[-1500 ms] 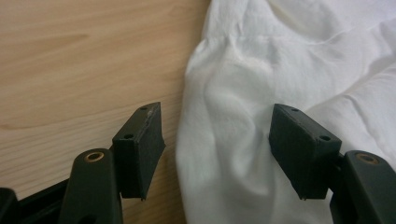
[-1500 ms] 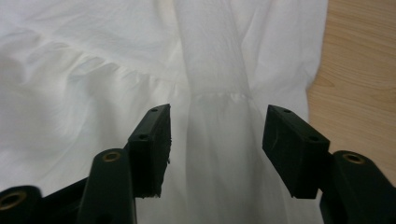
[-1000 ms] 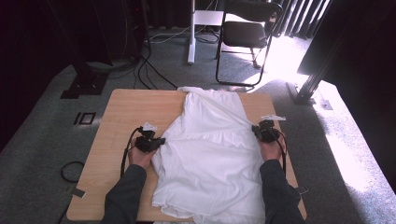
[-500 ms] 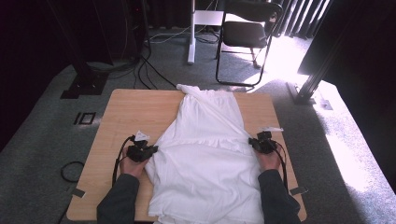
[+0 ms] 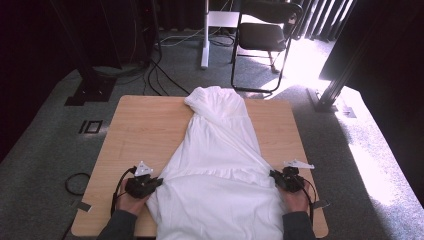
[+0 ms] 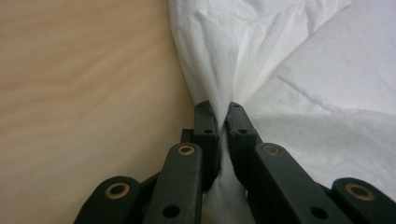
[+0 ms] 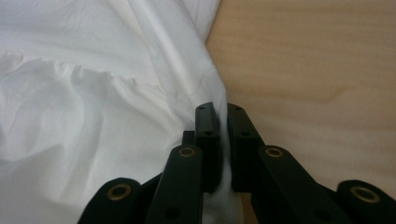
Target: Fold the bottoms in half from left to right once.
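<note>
Two edges of the white garment (image 5: pixel 220 175) are pinched at our near bench (image 5: pixel 145 130) side: left hand-held gripper (image 5: pixel 150 184) and right hand-held gripper (image 5: pixel 280 179) each clamp cloth, which narrows toward the far edge.

Grey carpet (image 5: pixel 45 150) is seen all round the wooden table (image 5: pixel 145 130). Well beyond the tongs, a black folding chair (image 5: pixel 262 37) is set, with cables (image 5: pixel 155 75) strewn to its left. Bright sunlight (image 5: pixel 370 170) is cast across the floor right of the right tongs.

A plain white garment (image 5: pixel 220 165) lies on the light wood-grain table (image 5: pixel 145 130), over grey carpet (image 5: pixel 45 145).
</note>
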`<act>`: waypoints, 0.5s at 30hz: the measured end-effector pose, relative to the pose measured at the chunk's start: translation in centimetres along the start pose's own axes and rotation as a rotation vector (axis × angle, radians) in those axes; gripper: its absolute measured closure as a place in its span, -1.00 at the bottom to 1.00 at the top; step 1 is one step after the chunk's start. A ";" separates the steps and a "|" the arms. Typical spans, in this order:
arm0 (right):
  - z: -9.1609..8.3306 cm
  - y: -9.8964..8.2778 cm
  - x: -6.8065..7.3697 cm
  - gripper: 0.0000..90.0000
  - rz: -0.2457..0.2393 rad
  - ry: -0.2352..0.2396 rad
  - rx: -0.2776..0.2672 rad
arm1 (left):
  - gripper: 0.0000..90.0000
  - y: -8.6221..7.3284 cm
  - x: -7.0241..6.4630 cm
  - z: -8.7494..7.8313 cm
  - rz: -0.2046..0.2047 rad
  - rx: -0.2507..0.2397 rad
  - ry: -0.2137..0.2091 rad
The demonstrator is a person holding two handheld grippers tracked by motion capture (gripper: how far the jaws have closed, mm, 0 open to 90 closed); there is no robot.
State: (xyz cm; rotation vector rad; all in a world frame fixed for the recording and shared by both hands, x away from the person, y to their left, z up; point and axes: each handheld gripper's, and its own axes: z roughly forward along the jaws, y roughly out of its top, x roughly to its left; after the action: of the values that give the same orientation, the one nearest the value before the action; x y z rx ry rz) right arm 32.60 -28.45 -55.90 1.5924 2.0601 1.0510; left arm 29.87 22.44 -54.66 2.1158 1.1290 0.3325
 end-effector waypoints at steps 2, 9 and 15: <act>-0.8 -0.6 0.4 0.88 -0.009 -0.002 0.019 | 0.92 -0.8 -0.5 -0.5 -0.001 0.000 -0.022; -2.1 -1.3 1.0 0.61 -0.064 -0.009 0.014 | 0.47 -0.5 -0.1 -2.2 -0.017 -0.073 0.020; -1.9 2.8 2.1 0.38 -0.143 0.046 -0.055 | 0.25 4.0 1.1 -1.7 0.004 -0.117 0.028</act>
State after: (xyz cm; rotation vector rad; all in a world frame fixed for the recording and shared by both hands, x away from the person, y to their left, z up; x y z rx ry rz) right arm 32.58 -26.88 -52.21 1.3843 2.1205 1.0919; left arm 32.10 22.63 -50.77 2.0170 1.0945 0.4209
